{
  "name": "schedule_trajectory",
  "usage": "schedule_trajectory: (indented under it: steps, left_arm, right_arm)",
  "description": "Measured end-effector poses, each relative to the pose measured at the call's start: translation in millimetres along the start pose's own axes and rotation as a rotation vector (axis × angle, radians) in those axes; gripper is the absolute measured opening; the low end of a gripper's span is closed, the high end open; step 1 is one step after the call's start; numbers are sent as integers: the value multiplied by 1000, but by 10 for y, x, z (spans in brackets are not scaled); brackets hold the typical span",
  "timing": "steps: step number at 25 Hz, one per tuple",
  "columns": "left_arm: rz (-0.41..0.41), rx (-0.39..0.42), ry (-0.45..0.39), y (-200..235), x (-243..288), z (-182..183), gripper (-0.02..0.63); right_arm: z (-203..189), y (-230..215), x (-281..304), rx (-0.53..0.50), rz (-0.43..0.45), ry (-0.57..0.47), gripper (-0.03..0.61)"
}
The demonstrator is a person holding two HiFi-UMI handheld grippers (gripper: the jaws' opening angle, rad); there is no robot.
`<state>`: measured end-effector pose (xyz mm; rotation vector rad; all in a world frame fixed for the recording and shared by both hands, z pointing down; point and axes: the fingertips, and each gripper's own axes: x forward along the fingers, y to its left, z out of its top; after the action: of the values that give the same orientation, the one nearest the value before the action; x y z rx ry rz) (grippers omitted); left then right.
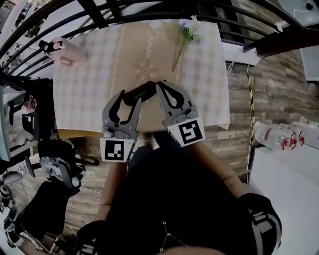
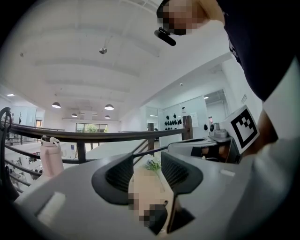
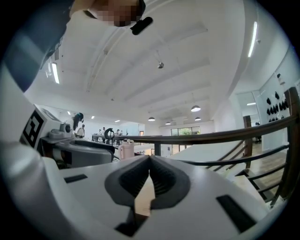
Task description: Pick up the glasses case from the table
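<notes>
The black glasses case (image 1: 146,90) lies on the checked tablecloth near the table's (image 1: 84,94) front edge, just past both grippers' tips. My left gripper (image 1: 131,98) is open about halfway, its tips at the case's left end, and its pads press on nothing. In the left gripper view (image 2: 147,165) a dark shape (image 2: 157,216), partly hidden, sits low in the gap between the jaws. My right gripper (image 1: 158,85) is shut, its tip beside the case's right end. The pads meet with nothing between them in the right gripper view (image 3: 149,160).
A pink bottle (image 1: 67,50) stands at the table's far left corner. A flower sprig (image 1: 188,30) lies at the far right. A black railing (image 1: 149,7) runs behind the table. Dark office chairs (image 1: 55,169) crowd the floor on the left.
</notes>
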<state>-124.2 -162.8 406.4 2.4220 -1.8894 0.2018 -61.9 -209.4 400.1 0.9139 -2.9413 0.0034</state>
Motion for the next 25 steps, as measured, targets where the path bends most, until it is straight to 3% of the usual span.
schedule_trajectory:
  steps: [14, 20, 25]
  left_arm:
    - [-40, -14, 120, 38, 260, -449, 192]
    - [-115, -11, 203, 9, 367, -699, 202]
    - [-232, 83, 240, -42, 480, -888, 210]
  right_arm:
    - [-414, -168, 158, 59, 25, 71, 8]
    - [-570, -191, 178, 70, 10, 118, 8]
    - [-735, -194, 167, 87, -6, 177, 8]
